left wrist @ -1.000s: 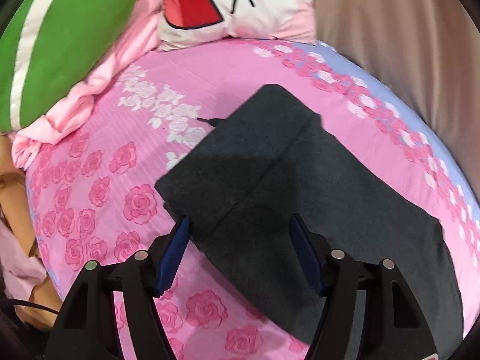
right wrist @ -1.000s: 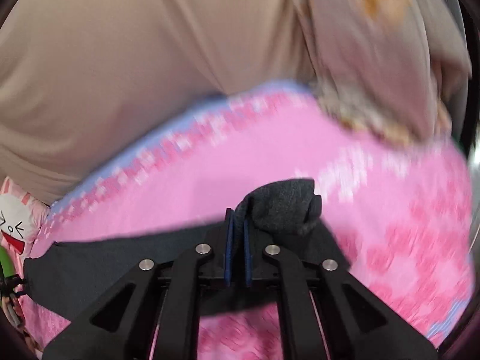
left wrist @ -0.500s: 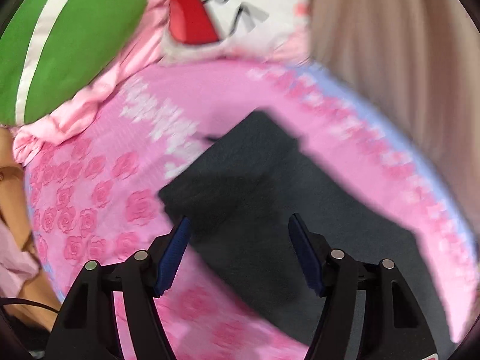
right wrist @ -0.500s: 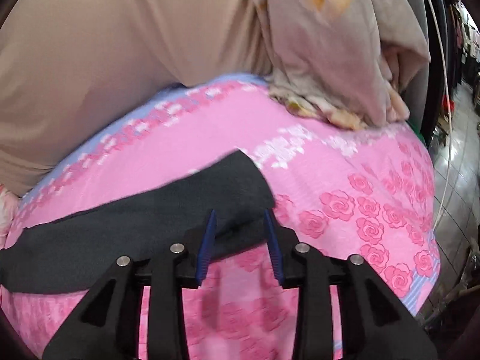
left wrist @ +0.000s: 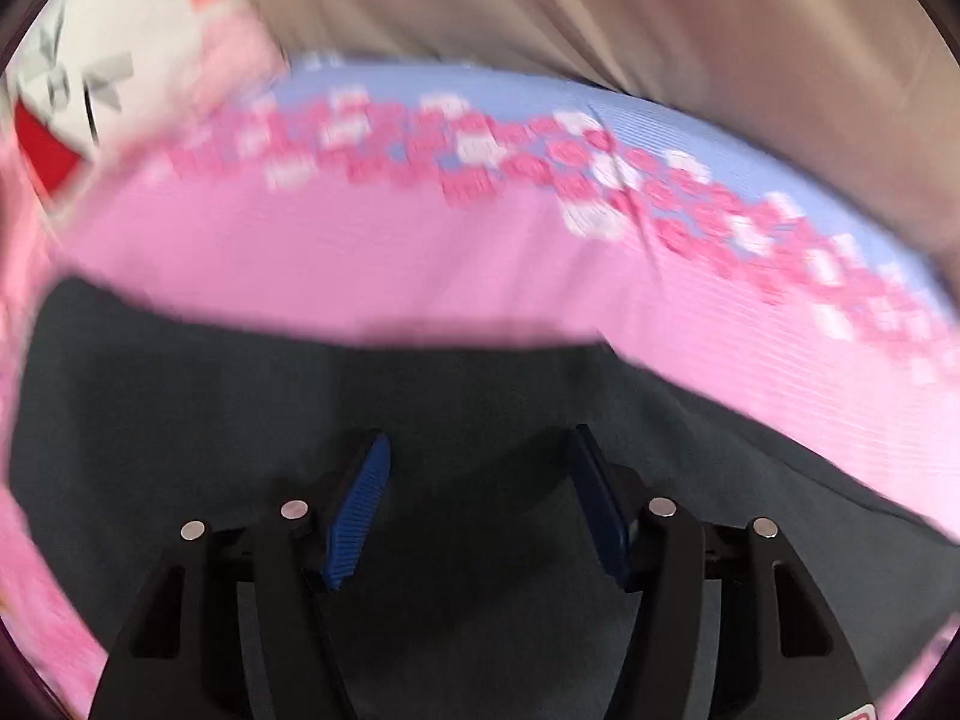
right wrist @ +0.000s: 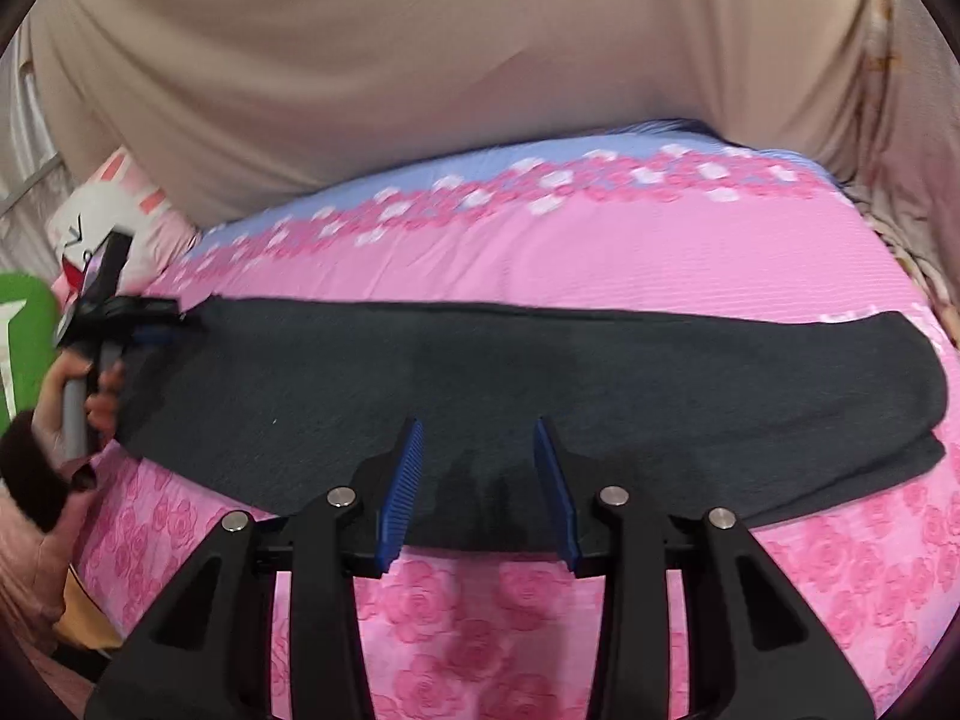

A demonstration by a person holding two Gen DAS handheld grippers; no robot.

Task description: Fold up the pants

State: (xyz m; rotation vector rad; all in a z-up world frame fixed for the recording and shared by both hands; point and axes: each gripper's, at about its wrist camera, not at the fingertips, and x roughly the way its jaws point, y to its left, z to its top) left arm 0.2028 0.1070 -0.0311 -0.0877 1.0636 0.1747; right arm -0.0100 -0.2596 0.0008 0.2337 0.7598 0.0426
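While both claws (right wrist: 477, 483) hover released, pants (right wrist: 540, 378) span pink sheet (right wrist: 540, 264); pillows (right wrist: 120, 222) sit leftward.

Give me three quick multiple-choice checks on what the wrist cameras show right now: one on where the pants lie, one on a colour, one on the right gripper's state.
1. Where do the pants lie?
A. Spread in a long strip across the pink bedsheet
B. Hanging from the beige curtain
C. Bunched up on the green pillow

2. What colour are the pants?
A. Light blue
B. Dark grey
C. Red

3. What is between the pads of the right gripper?
A. A pinched fold of pants lifted off the bed
B. A corner of the pillow
C. Nothing gripped; the pants lie flat beneath

Answers:
1. A, the right wrist view shows them stretched flat from side to side on the sheet.
2. B, the cloth reads dark charcoal grey in both views.
3. C, the jaws are opening, with a clear gap between the blue pads and no cloth raised into it.
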